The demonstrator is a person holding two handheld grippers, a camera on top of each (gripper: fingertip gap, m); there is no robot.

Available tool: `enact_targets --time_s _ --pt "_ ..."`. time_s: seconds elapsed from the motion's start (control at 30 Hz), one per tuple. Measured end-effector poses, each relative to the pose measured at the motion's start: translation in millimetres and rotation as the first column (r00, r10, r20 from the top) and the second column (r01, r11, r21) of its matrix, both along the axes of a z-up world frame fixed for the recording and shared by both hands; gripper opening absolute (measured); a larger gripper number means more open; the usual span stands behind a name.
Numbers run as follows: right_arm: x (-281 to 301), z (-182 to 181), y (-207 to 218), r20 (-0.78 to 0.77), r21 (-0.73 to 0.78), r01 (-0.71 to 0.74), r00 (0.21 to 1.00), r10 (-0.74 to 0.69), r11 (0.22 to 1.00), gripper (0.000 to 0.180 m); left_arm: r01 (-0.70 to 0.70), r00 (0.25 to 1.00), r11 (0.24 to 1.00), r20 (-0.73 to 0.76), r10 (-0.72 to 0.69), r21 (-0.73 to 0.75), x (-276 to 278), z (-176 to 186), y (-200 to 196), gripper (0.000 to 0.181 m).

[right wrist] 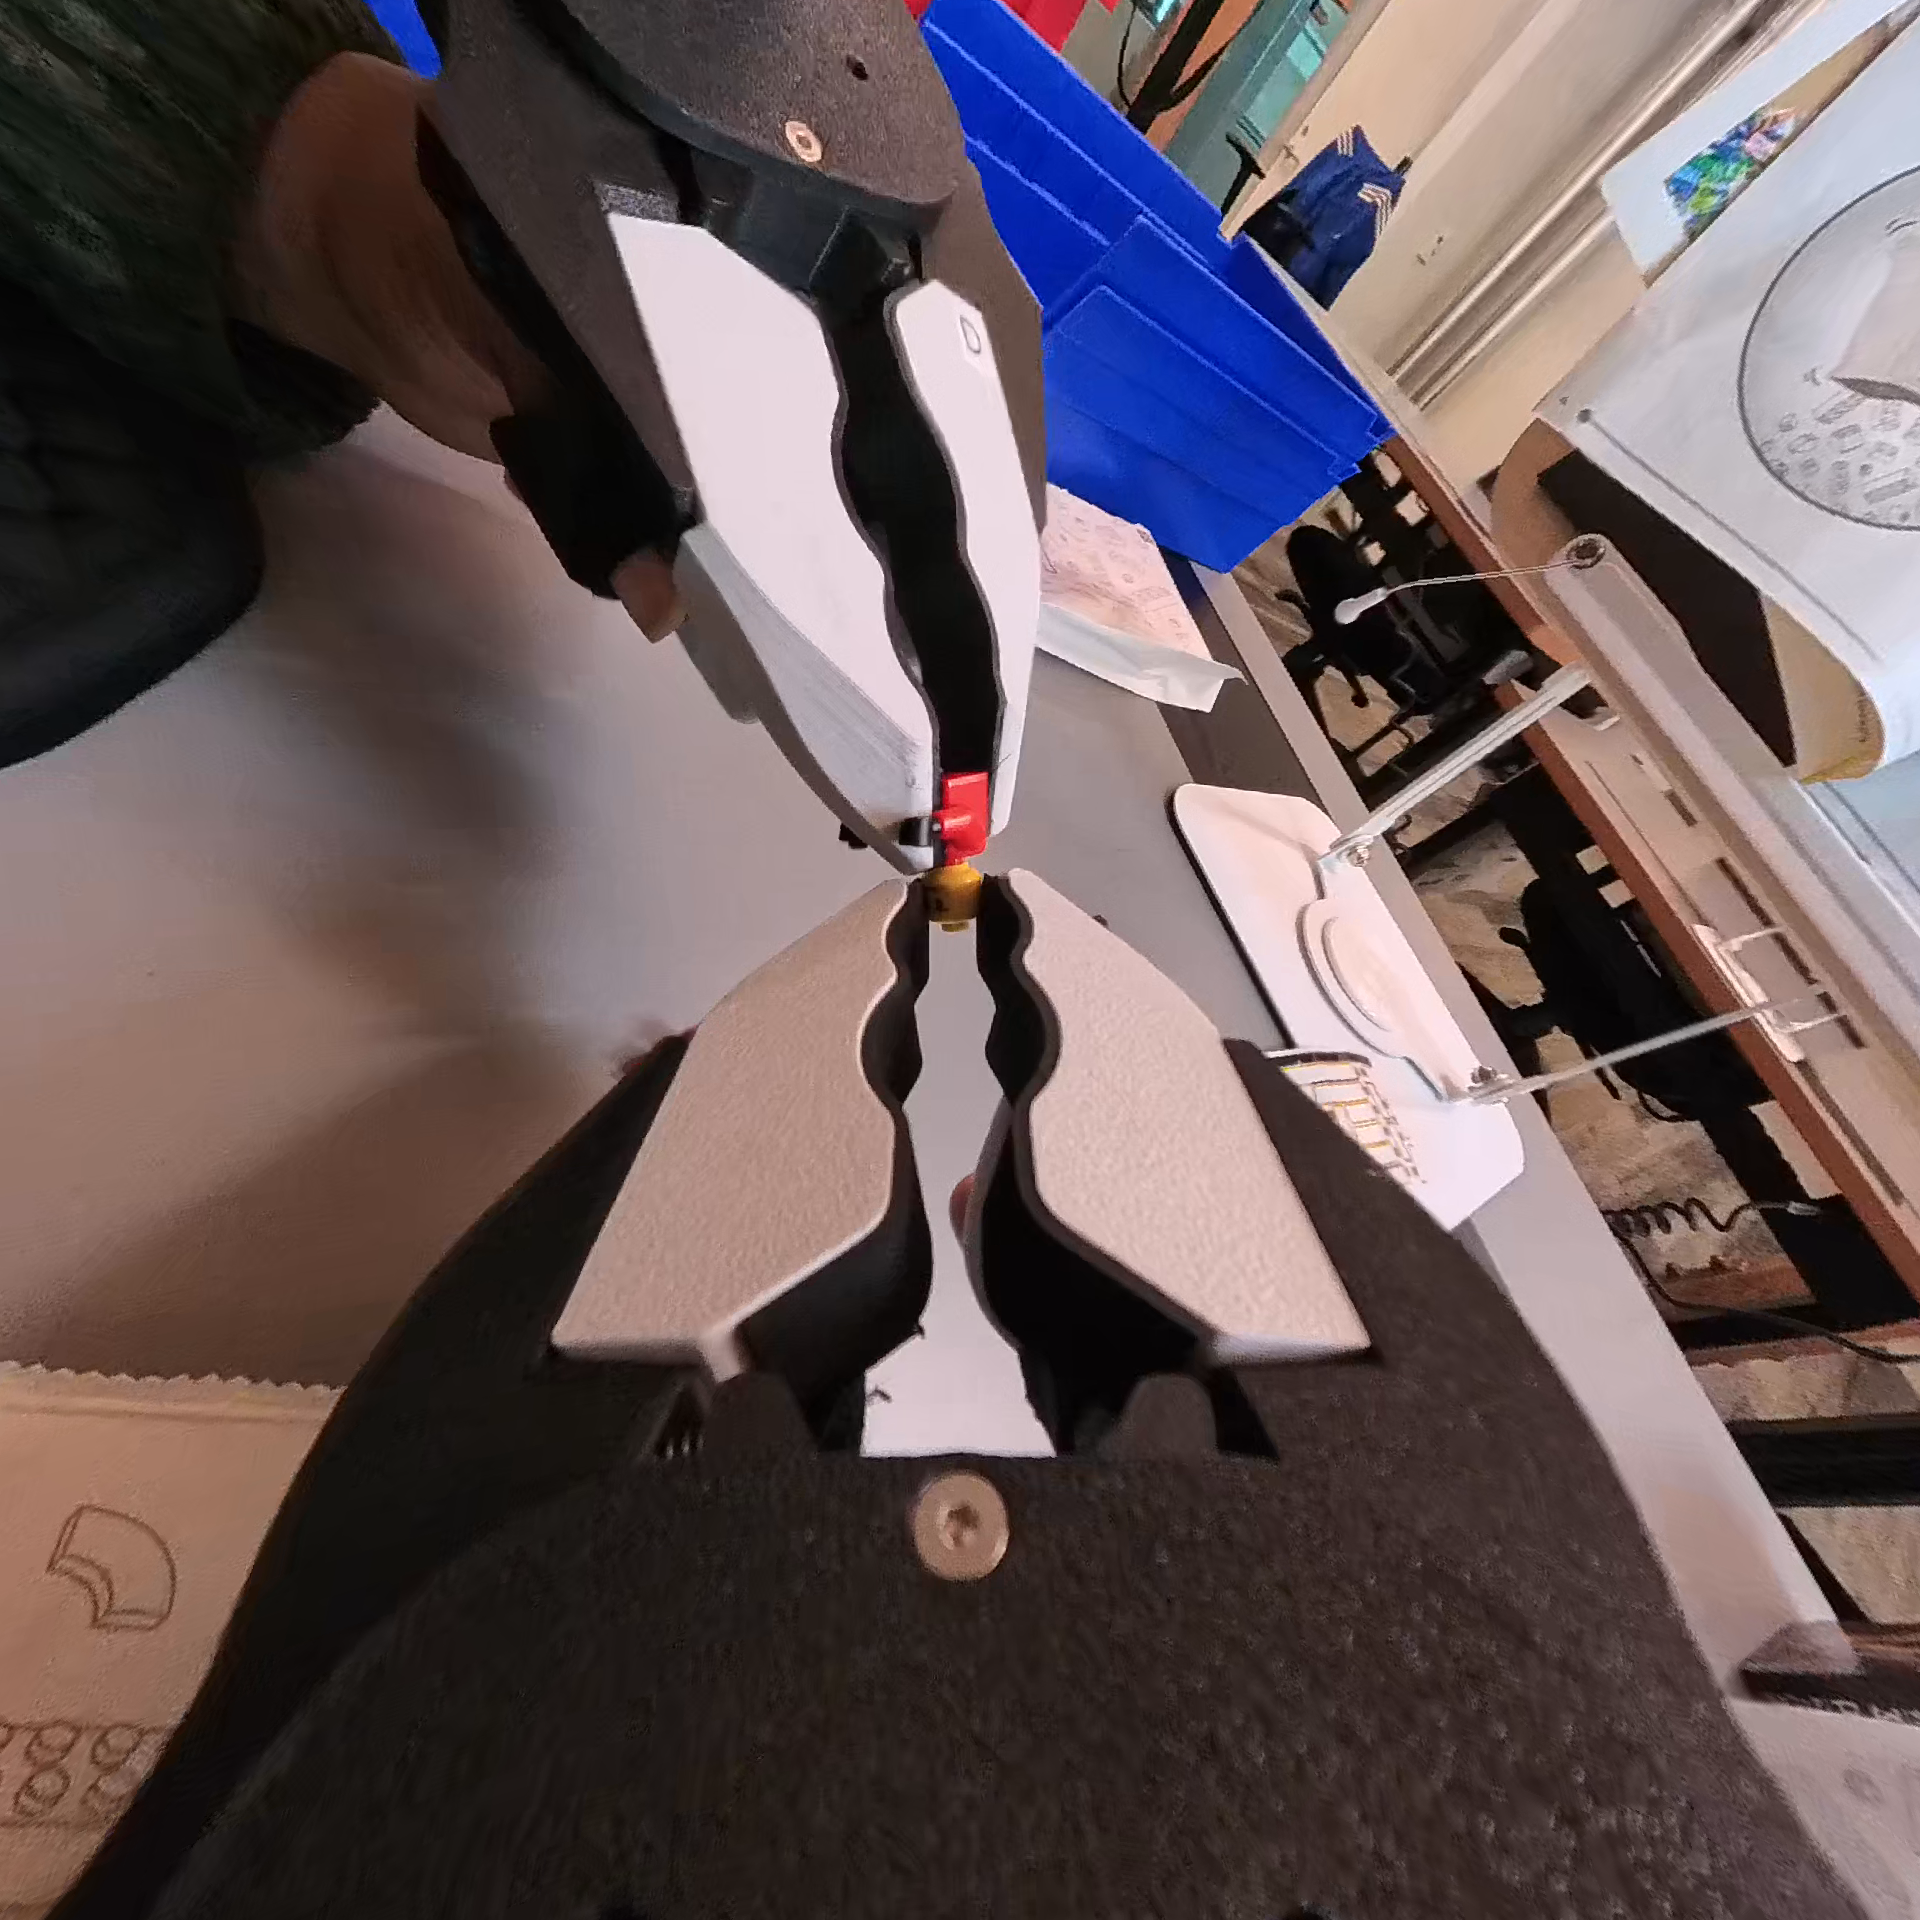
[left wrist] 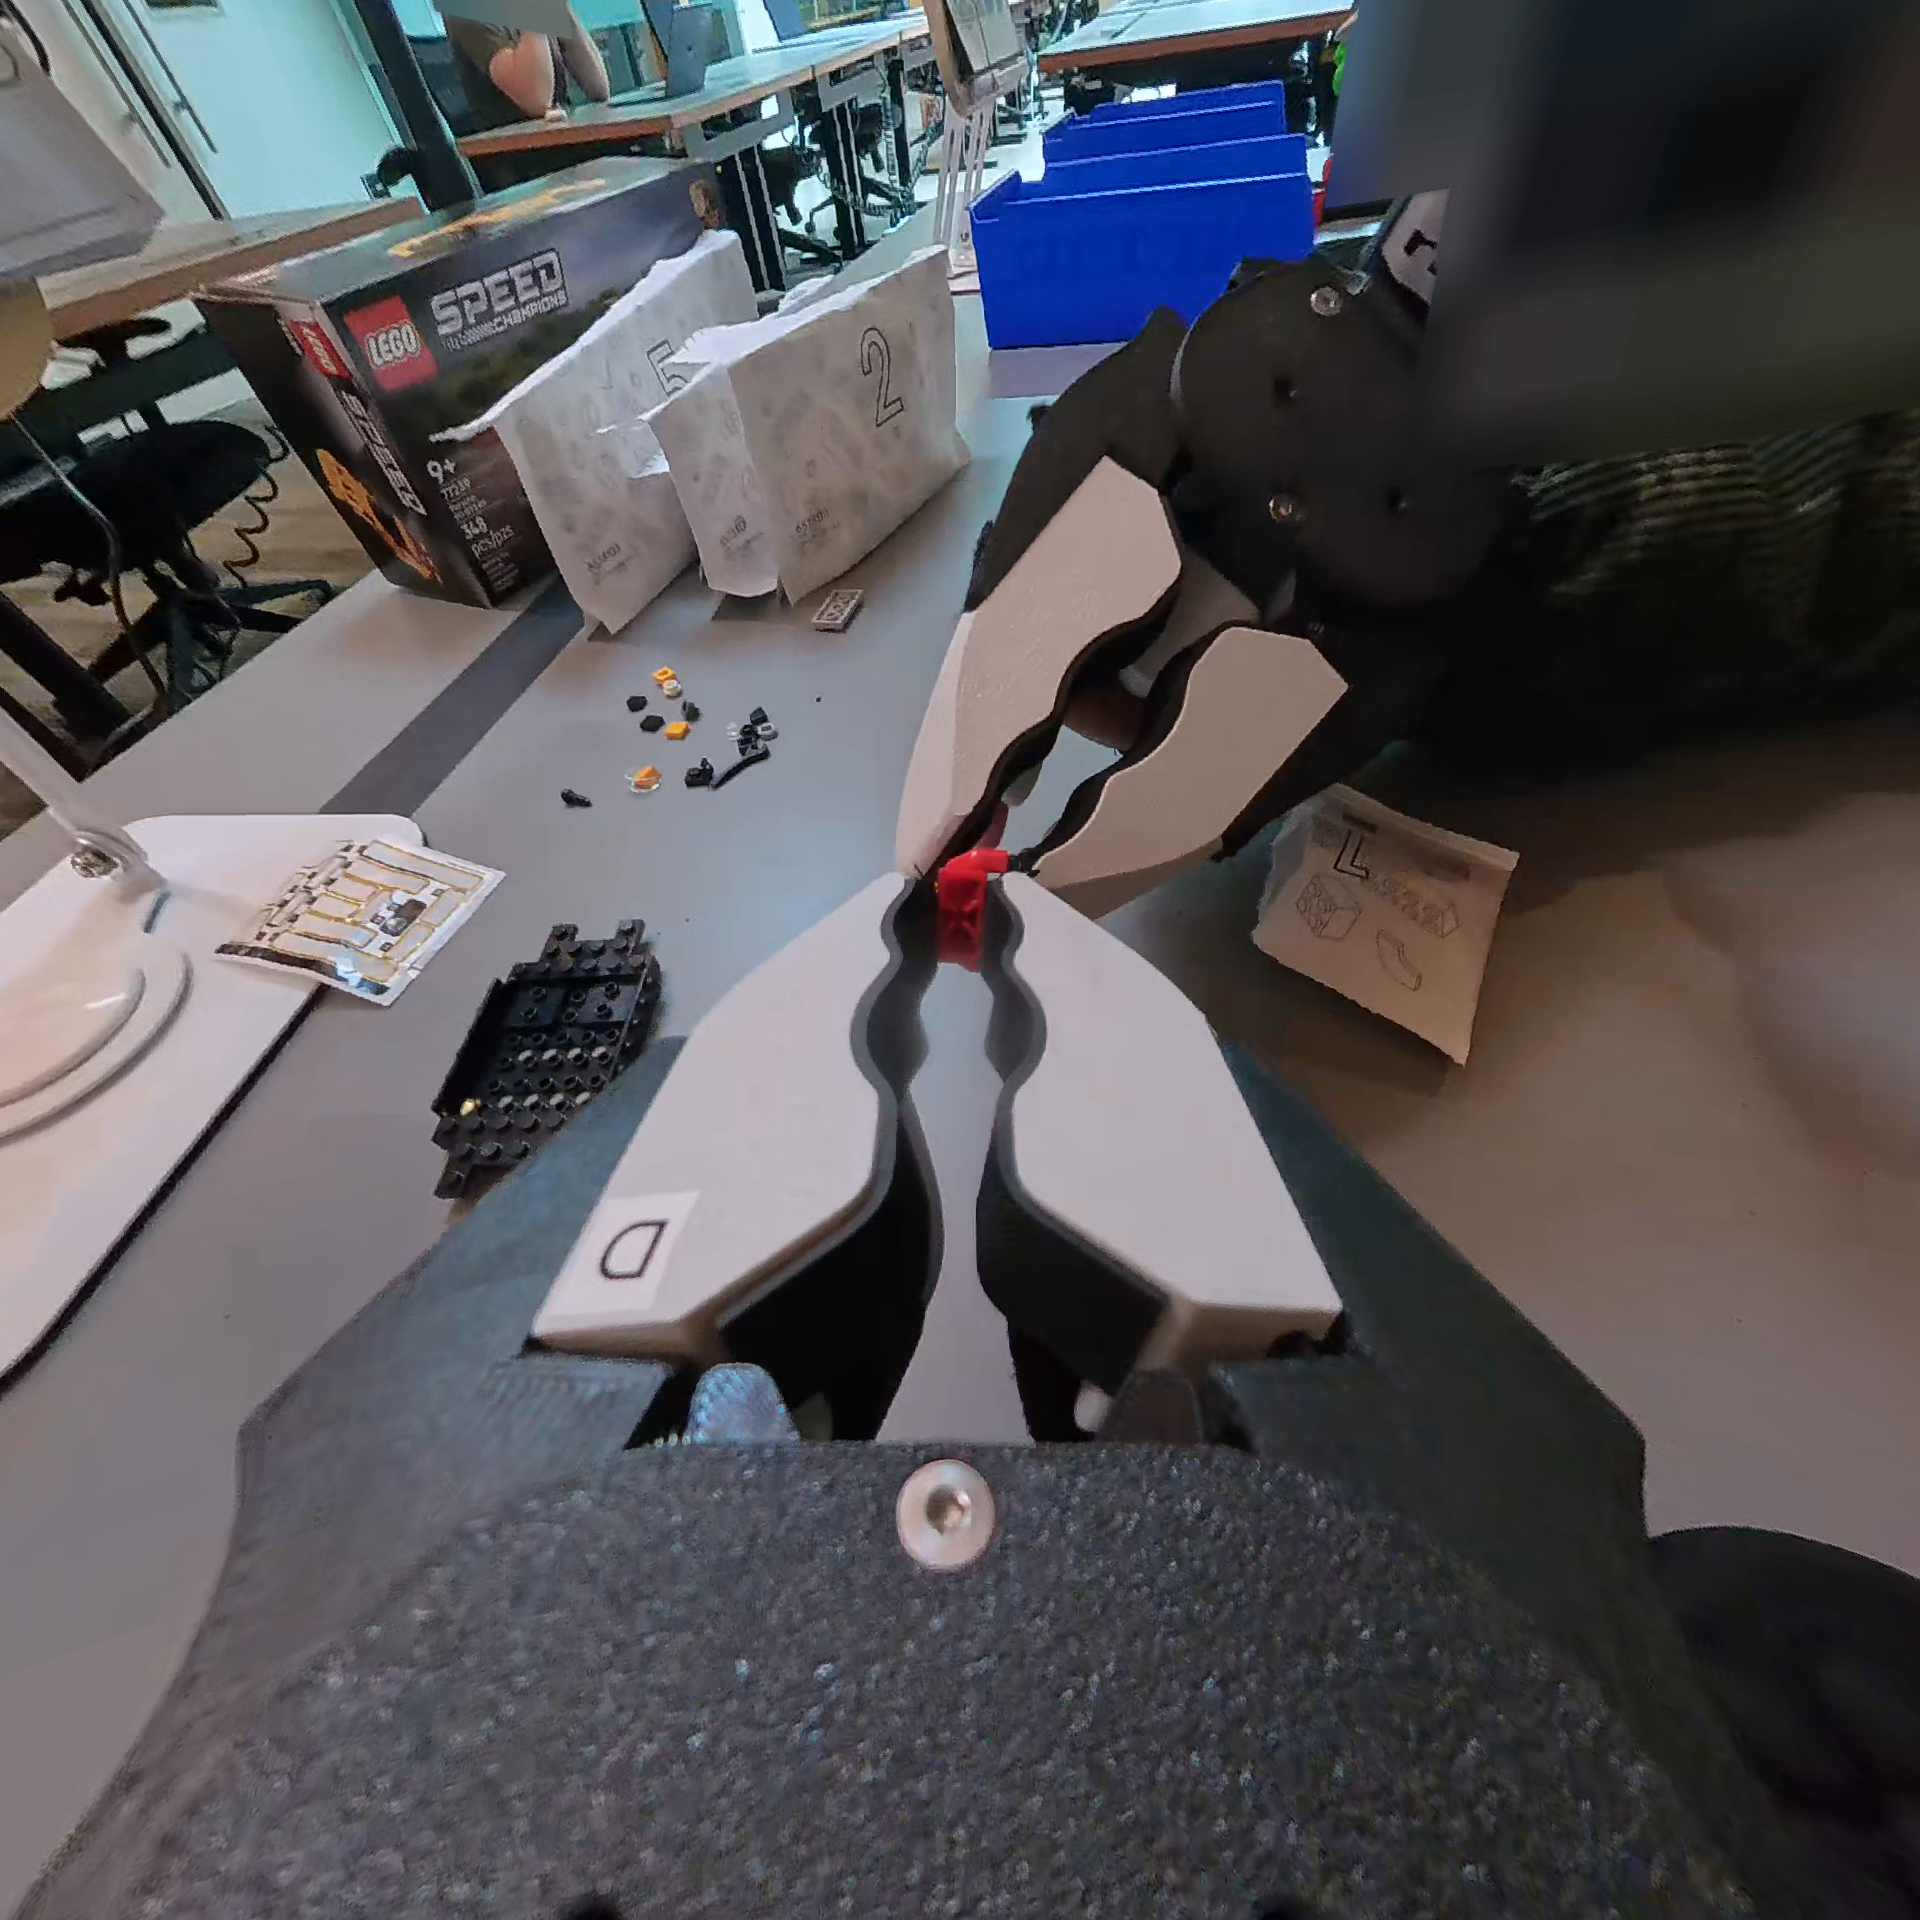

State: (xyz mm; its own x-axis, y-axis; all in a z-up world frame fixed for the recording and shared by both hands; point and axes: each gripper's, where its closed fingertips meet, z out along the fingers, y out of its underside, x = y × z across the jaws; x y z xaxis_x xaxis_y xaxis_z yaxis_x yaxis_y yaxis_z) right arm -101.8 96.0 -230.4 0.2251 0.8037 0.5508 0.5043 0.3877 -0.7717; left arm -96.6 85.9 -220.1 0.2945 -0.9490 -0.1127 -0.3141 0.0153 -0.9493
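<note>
Left claw (left wrist: 961,914) pinched on small red plastic brick (left wrist: 964,914), right claw (right wrist: 951,899) nipped on tiny yellow round stud piece (right wrist: 952,896), tip to tip above grey surface (left wrist: 790,862), likely so the two pieces meet squarely. Behind, dark printed cardboard toy box (left wrist: 436,416) and numbered white paper bags (left wrist: 831,426); wording left unread.

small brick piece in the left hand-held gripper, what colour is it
Red; left wrist view shows it best.
</note>
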Motion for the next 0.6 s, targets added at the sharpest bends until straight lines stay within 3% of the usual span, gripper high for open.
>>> enact_targets --time_s 0.03,0.6 --pt "0.4 0.1 -0.1 -0.001 -0.010 -0.003 1.000 0.003 1.000 0.010 -0.002 1.000 1.000 -0.005 0.002 0.011 0.2 0.8 -0.5 0.009" --pt "0.8 -7.6 1.6 0.043 -0.019 -0.008 0.999 0.009 1.000 0.010 -0.005 0.999 0.999 -0.035 0.007 0.042 -0.6 -3.6 0.8 0.009"
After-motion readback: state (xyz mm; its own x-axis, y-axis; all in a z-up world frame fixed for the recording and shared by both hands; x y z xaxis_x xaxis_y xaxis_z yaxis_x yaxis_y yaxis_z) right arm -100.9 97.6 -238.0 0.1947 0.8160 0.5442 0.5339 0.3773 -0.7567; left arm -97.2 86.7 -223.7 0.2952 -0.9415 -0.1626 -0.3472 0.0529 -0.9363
